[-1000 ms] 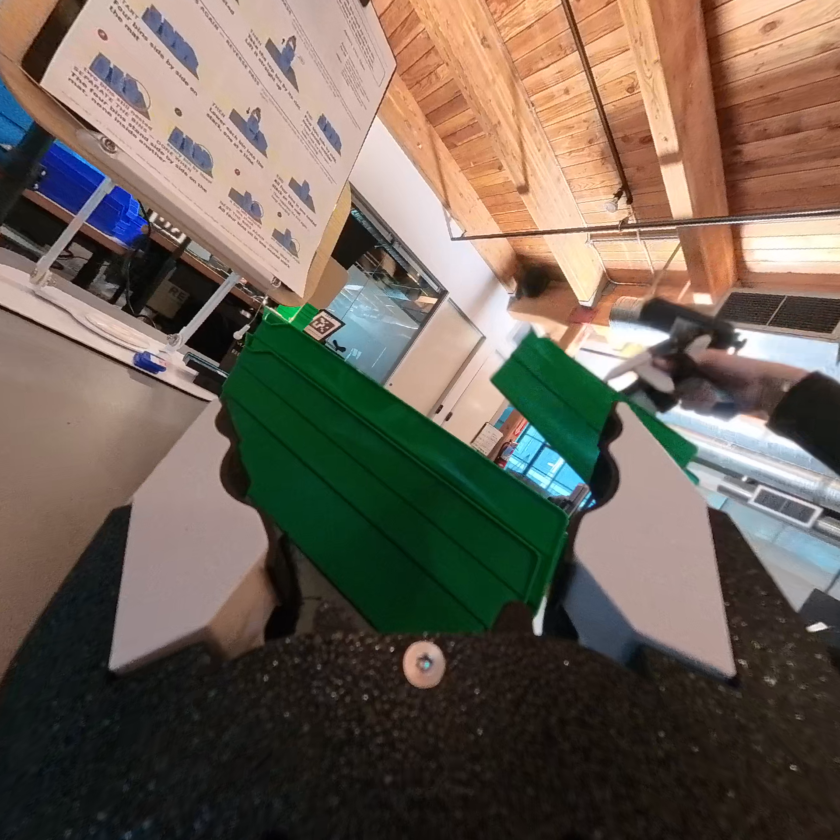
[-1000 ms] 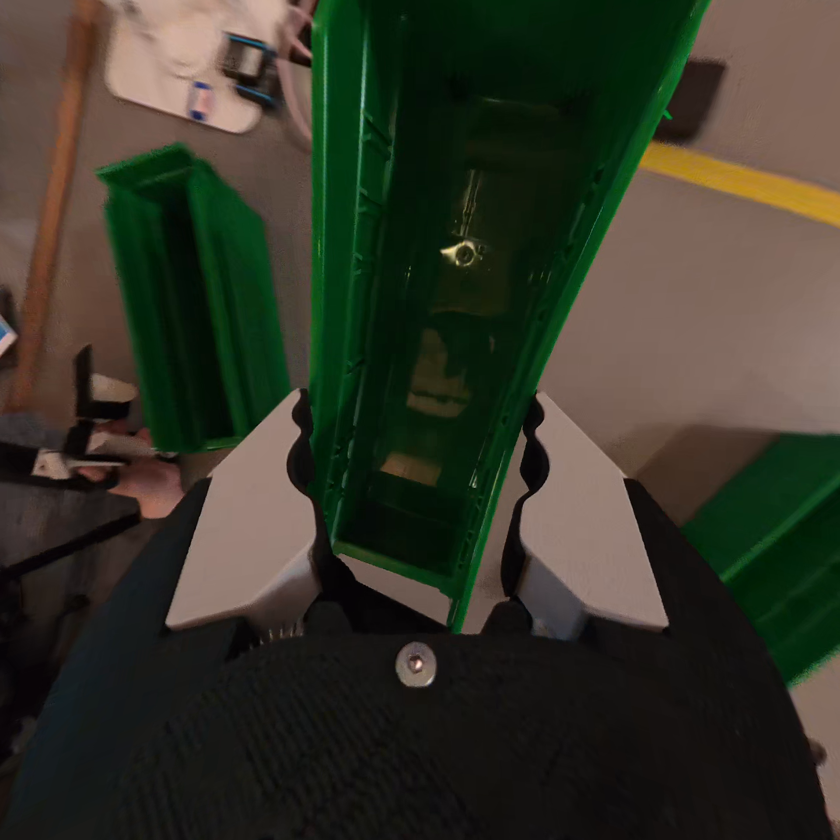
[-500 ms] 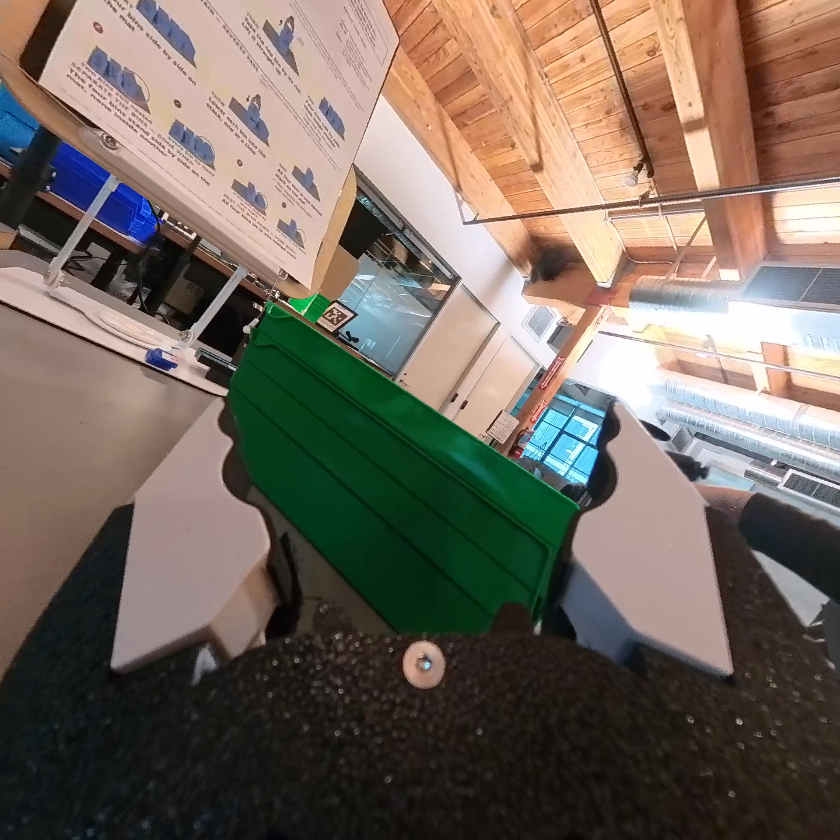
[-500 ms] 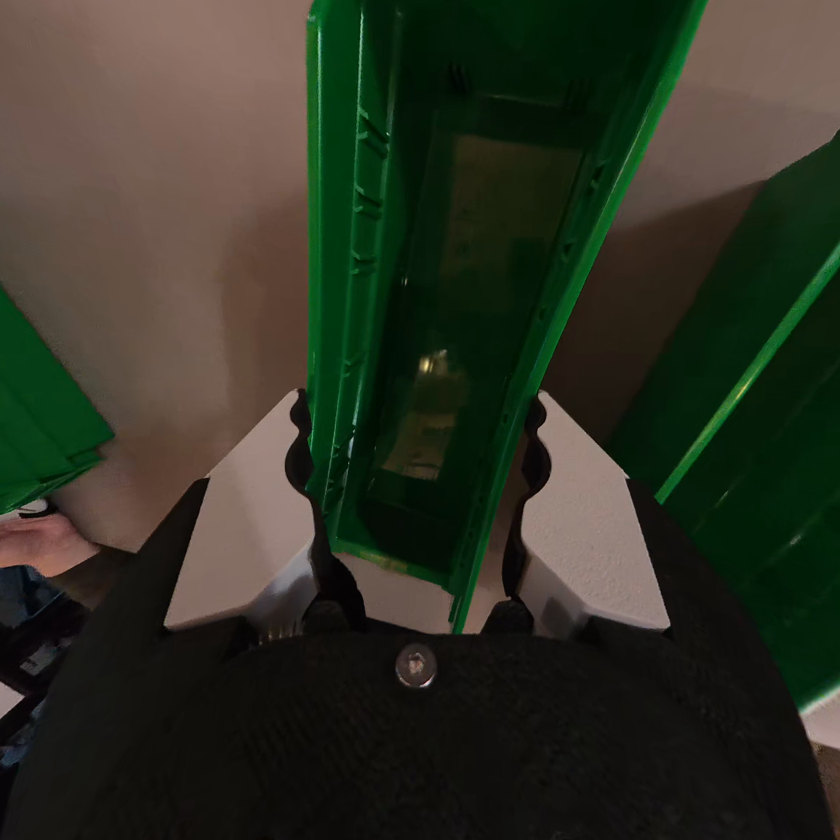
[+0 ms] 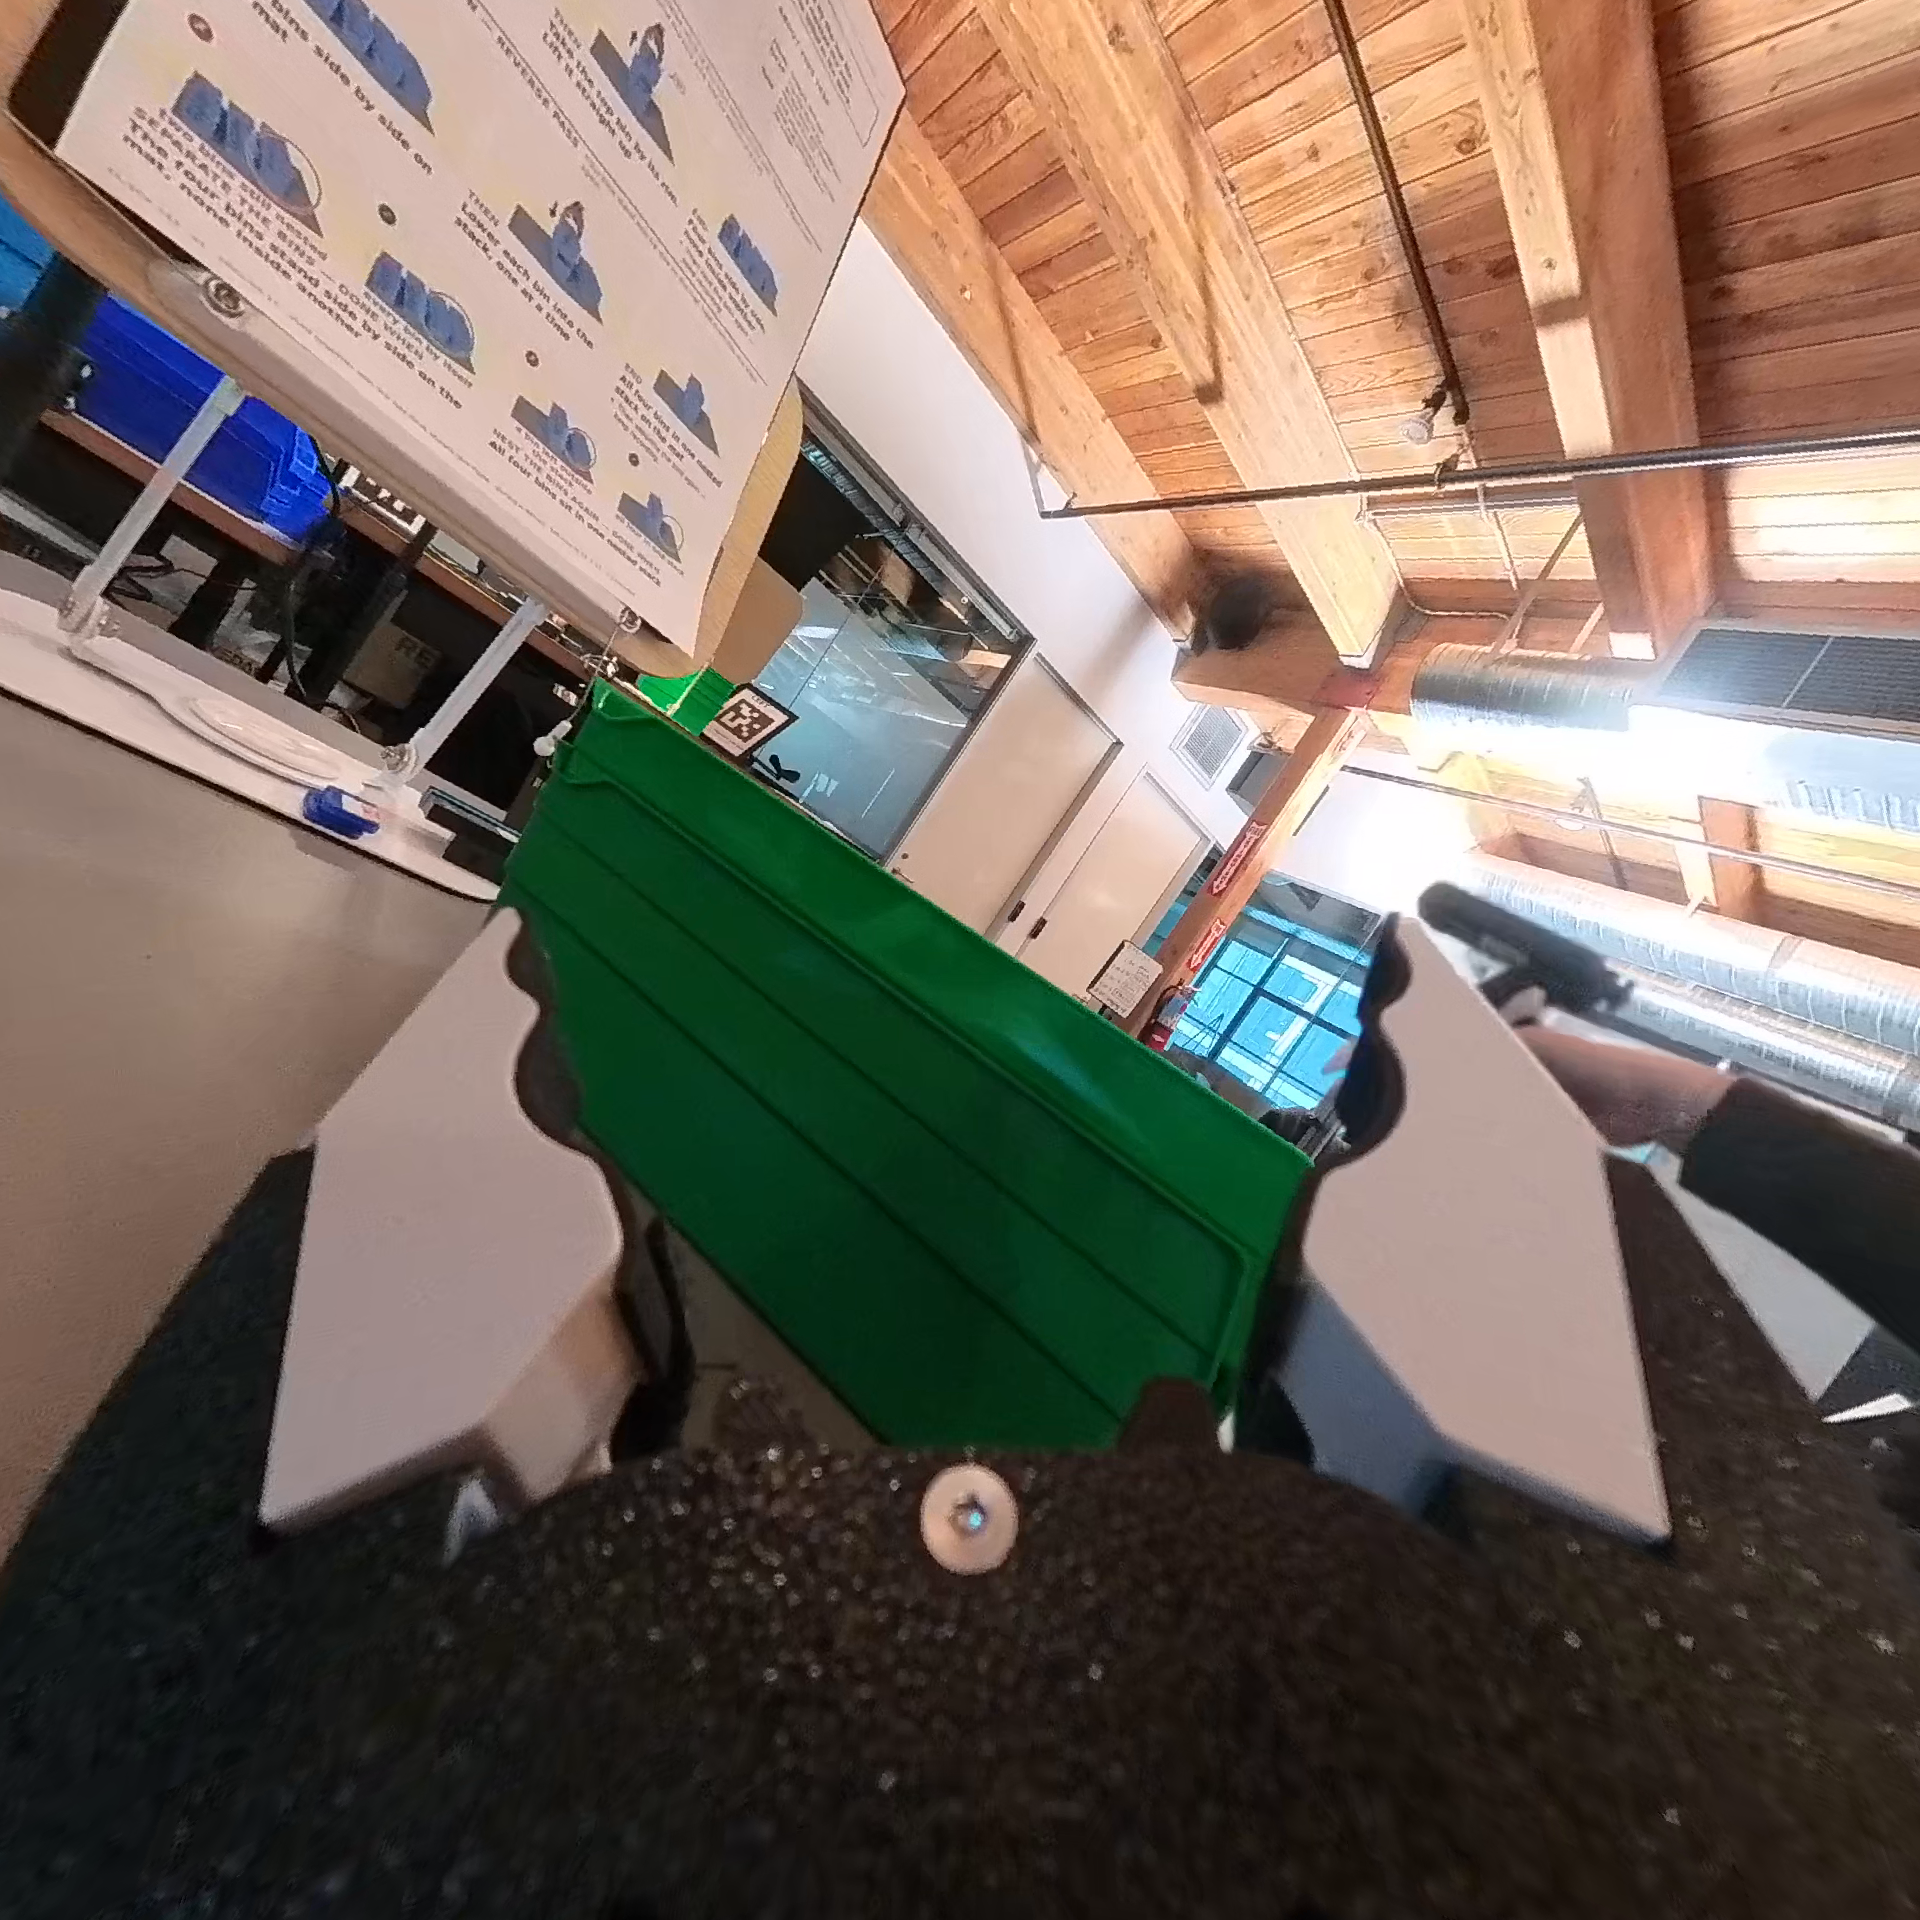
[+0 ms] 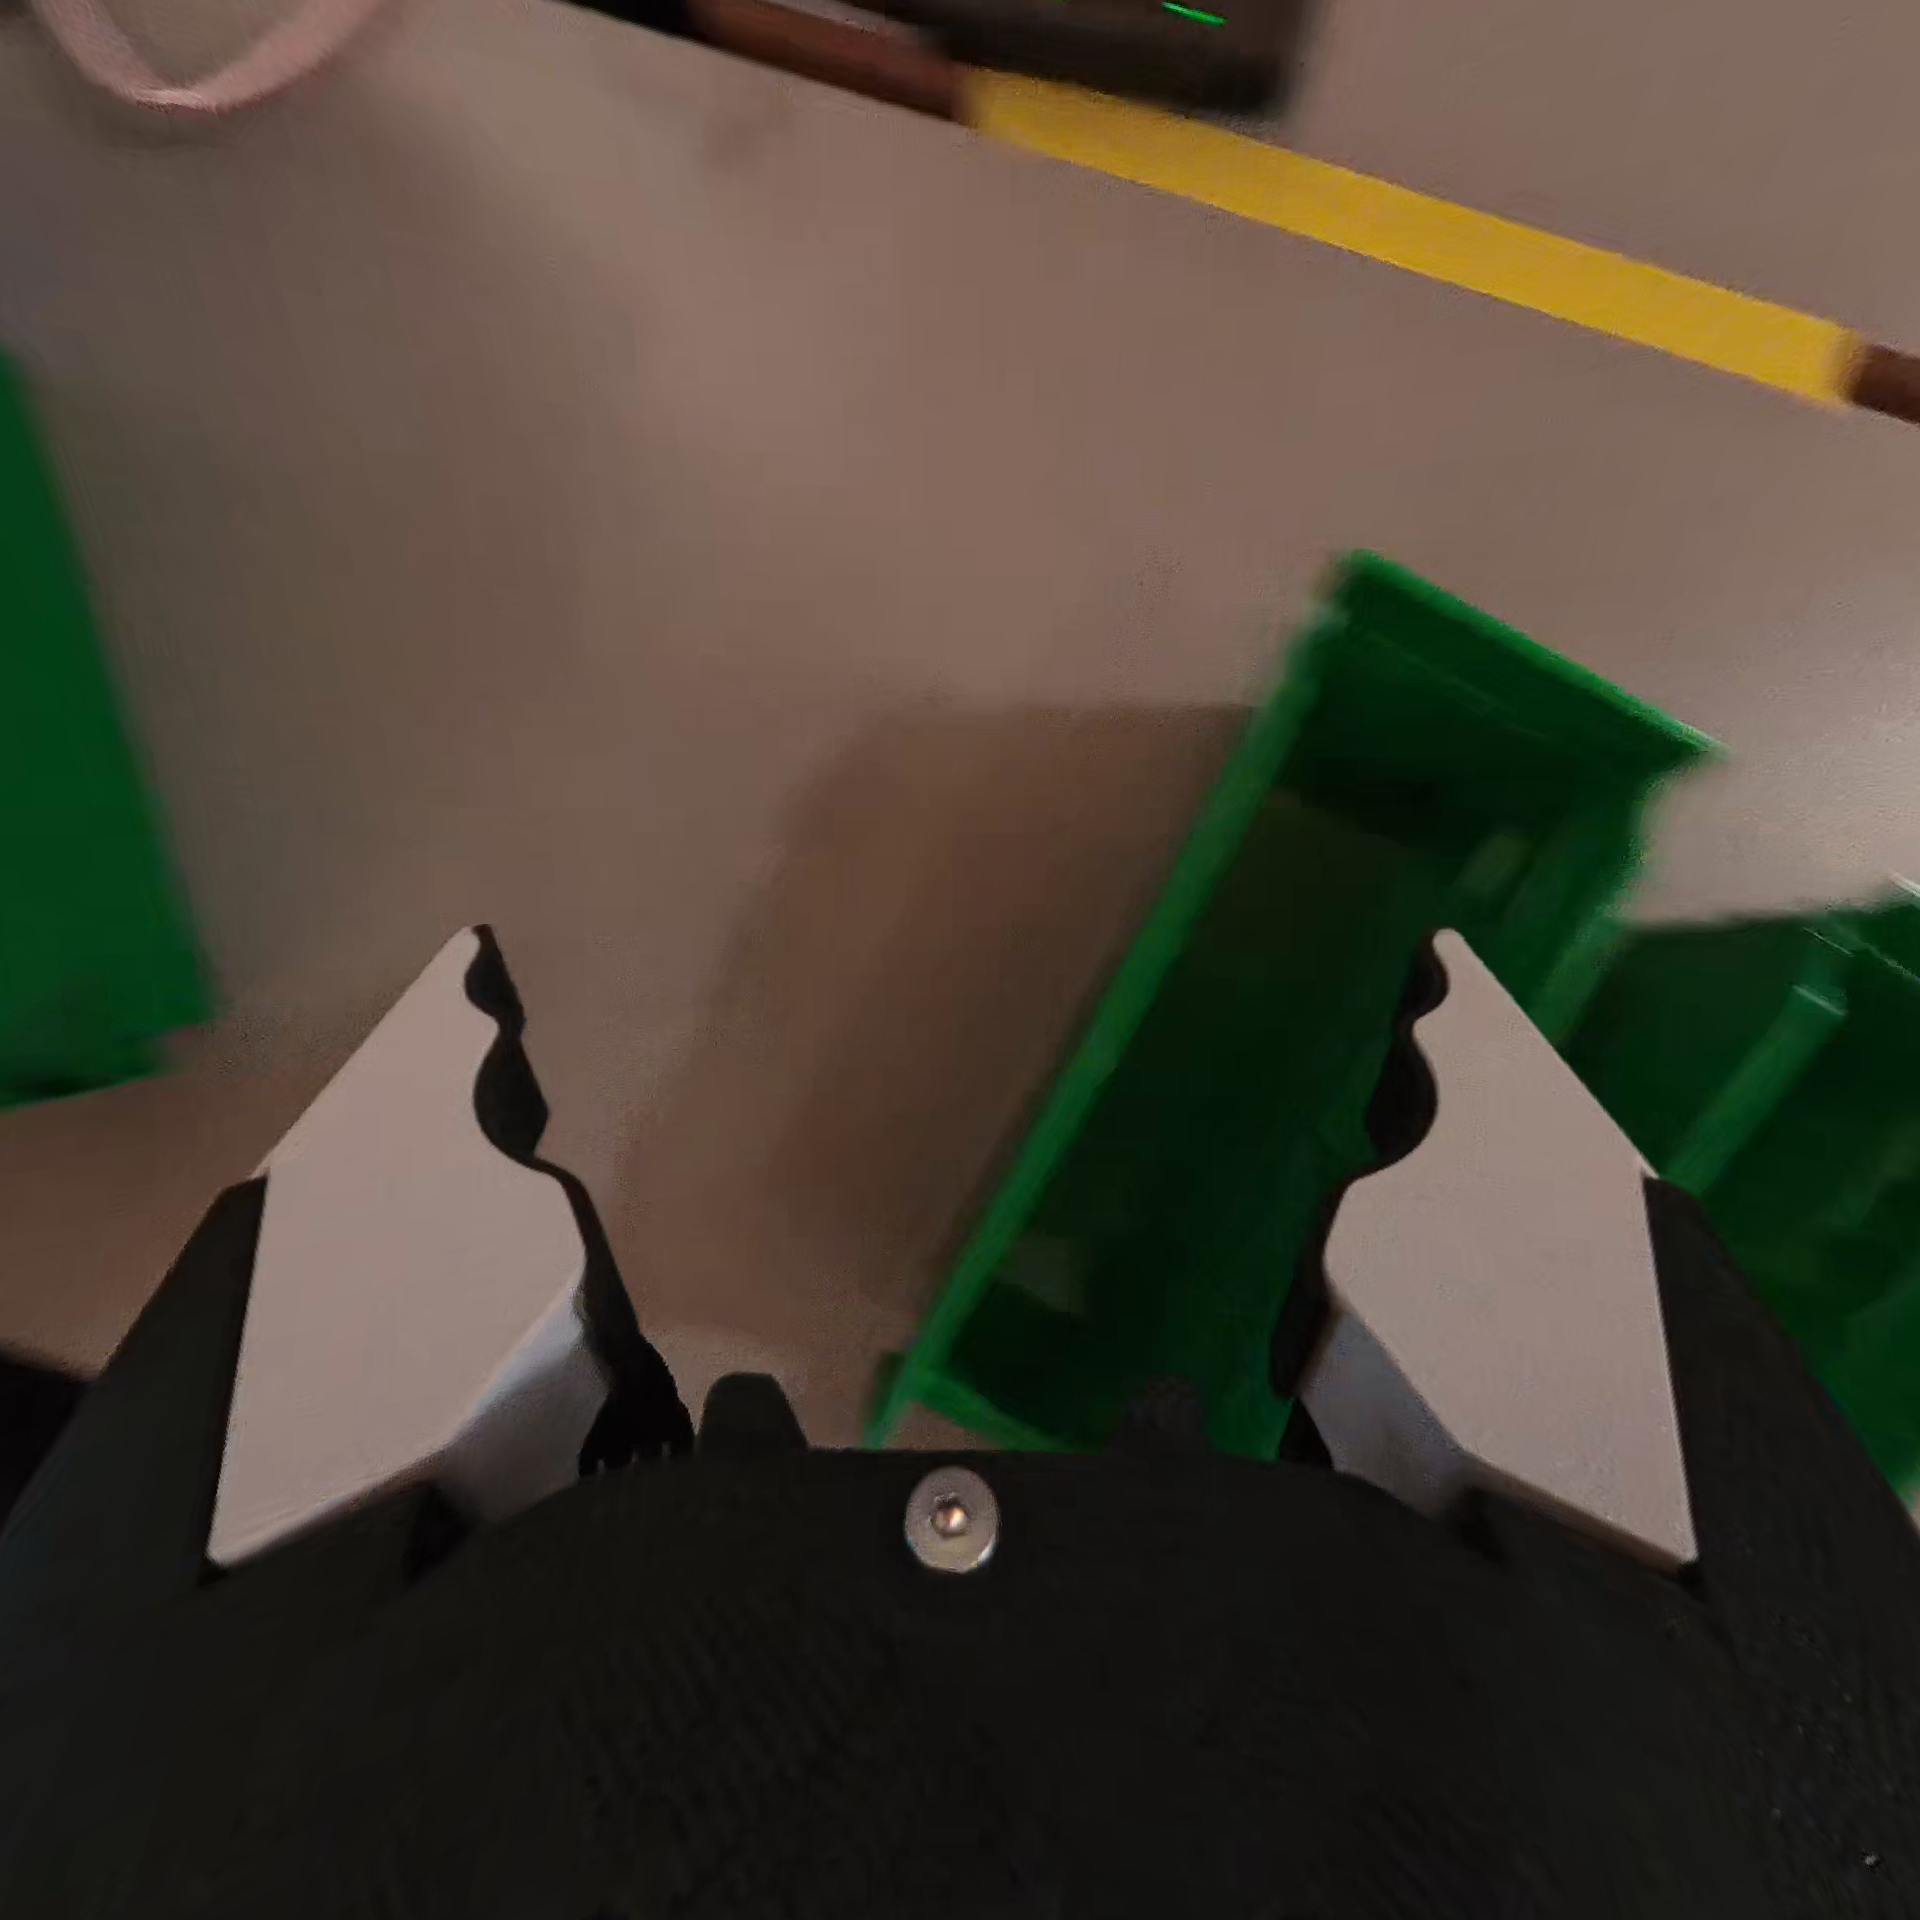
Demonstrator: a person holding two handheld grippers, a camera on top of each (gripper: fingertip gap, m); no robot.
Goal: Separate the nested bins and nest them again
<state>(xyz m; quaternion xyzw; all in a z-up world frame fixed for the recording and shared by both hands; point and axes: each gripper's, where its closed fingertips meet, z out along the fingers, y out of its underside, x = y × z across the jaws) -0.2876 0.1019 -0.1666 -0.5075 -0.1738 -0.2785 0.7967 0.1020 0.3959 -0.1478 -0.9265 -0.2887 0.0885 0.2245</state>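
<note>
In the left wrist view my left gripper point(image 5: 951, 935) is shut on a stack of nested green bins point(image 5: 883, 1122). The pads press its two ends and hold it tilted over the grey table point(image 5: 187, 987). In the right wrist view my right gripper point(image 6: 956, 935) is open wide and holds nothing. A single green bin point(image 6: 1299, 1039) lies open side up on the table point(image 6: 727, 468), near the right finger point(image 6: 1496, 1195), and the left finger is clear of it. Another green bin point(image 6: 1818, 1091) lies just right of it. The stack shows blurred at the left edge point(image 6: 73, 779).
An instruction board point(image 5: 468, 260) on a white stand point(image 5: 208, 717) stands at the table's far side. A yellow tape strip point(image 6: 1403, 239) marks the table edge. A person's hand and sleeve point(image 5: 1714, 1122) show at the right of the left wrist view.
My right gripper carried one green bin down to the table beside another bin, then opened and let it go. My left gripper kept its hold on the stack.
</note>
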